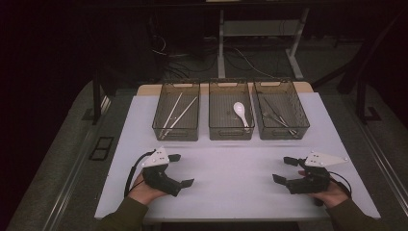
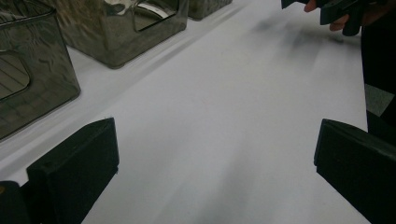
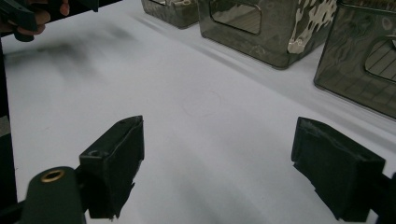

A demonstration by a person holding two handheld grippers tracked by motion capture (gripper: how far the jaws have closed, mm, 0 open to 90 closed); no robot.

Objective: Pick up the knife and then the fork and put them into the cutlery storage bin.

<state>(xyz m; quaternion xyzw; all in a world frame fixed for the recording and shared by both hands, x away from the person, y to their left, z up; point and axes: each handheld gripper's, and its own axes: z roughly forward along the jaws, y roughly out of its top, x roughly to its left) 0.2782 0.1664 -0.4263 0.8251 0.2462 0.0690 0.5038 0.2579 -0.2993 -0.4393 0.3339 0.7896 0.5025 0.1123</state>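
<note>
Three smoky clear bins stand in a row at the back of the white table (image 1: 231, 168). The left bin (image 1: 163, 126) holds pale chopsticks (image 1: 179, 113), the middle bin (image 1: 230, 131) a white spoon (image 1: 240, 112), and the right bin (image 1: 300, 122) dark thin utensils (image 1: 275, 113). My left gripper (image 1: 181, 170) rests near the front left, held in a hand, its jaws wide apart with nothing between them (image 2: 215, 140). At the front right, my right gripper (image 1: 284, 170) faces it, also open and empty (image 3: 219, 135).
Beyond the table's far edge lie dark floor, cables and desk legs (image 1: 221, 53). The bins' side walls rise close by in the left gripper view (image 2: 116, 32) and the right gripper view (image 3: 266, 32). Bare table lies between the two grippers.
</note>
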